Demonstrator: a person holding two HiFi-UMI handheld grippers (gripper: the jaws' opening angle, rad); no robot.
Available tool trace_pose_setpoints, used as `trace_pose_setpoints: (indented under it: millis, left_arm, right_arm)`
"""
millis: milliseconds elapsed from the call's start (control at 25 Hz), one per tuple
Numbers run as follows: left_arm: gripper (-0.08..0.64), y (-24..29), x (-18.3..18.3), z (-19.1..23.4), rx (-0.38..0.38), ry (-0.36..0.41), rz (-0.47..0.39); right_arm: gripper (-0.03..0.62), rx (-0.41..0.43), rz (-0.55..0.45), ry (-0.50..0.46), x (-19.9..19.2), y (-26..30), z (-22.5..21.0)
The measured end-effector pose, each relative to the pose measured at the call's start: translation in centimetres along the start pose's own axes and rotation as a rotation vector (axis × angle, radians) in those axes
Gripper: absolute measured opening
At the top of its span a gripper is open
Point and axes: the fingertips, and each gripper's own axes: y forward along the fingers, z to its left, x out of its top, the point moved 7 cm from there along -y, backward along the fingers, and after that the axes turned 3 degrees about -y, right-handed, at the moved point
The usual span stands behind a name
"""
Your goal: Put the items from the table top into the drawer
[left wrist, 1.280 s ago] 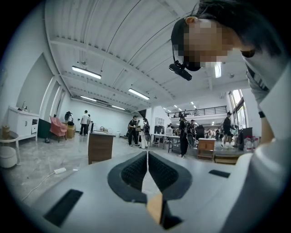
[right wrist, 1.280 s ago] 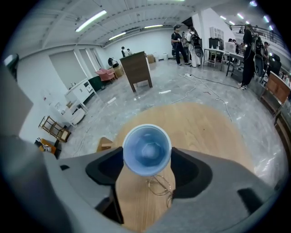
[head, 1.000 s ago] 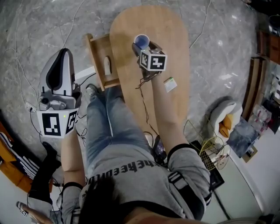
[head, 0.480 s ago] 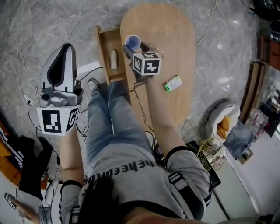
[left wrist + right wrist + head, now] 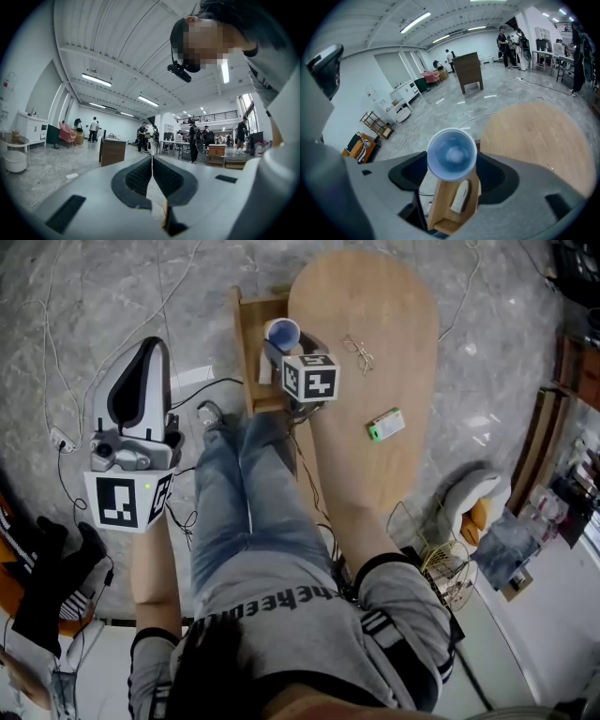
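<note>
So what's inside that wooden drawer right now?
A small white oblong item lies on the floor of the drawer. The blue cup held in front covers part of it, so anything there is hidden.

The drawer (image 5: 243,343) stands open at the left edge of the table (image 5: 394,324). Over it, the cup (image 5: 281,332) sits between the jaws of the right gripper (image 5: 279,343). A small item (image 5: 461,197) lies in the drawer under the cup. On the table, glasses (image 5: 357,351) lie right of the cup, and a box (image 5: 385,425) lies nearer the person. The left gripper (image 5: 150,348) is well apart, left of the drawer, over the floor (image 5: 75,315).
</note>
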Motion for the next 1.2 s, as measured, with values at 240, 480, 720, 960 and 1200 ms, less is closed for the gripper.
trace_pose_setpoints:
  millis: [240, 480, 720, 960, 1200]
  left_arm:
    - [0.012, -1.5, -0.7, 3.0, 0.038, -0.006, 0.011]
    - [0.012, -2.8, -2.1, 5.4, 0.081, -0.019, 0.027]
    - [0.012, -3.7, -4.3, 6.1, 0.088, -0.025, 0.063]
    - [0.012, -3.3, -5.9, 6.2, 0.097, -0.029, 0.084]
    - [0.012, -2.4, -6.8, 5.9, 0.109, -0.024, 0.097]
  right_arm:
    - [0.326, -0.029, 0.062, -0.007, -0.9, 3.7, 1.3]
    - [0.326, -0.054, 0.099, -0.002, -2.1, 7.3, 1.9]
    - [0.327, -0.074, 0.132, -0.001, -3.2, 10.3, 1.3]
    - [0.327, -0.085, 0.161, 0.003, -4.1, 12.6, 0.3]
    - [0.327, -0.127, 0.183, -0.030, -4.0, 14.1, -0.5]
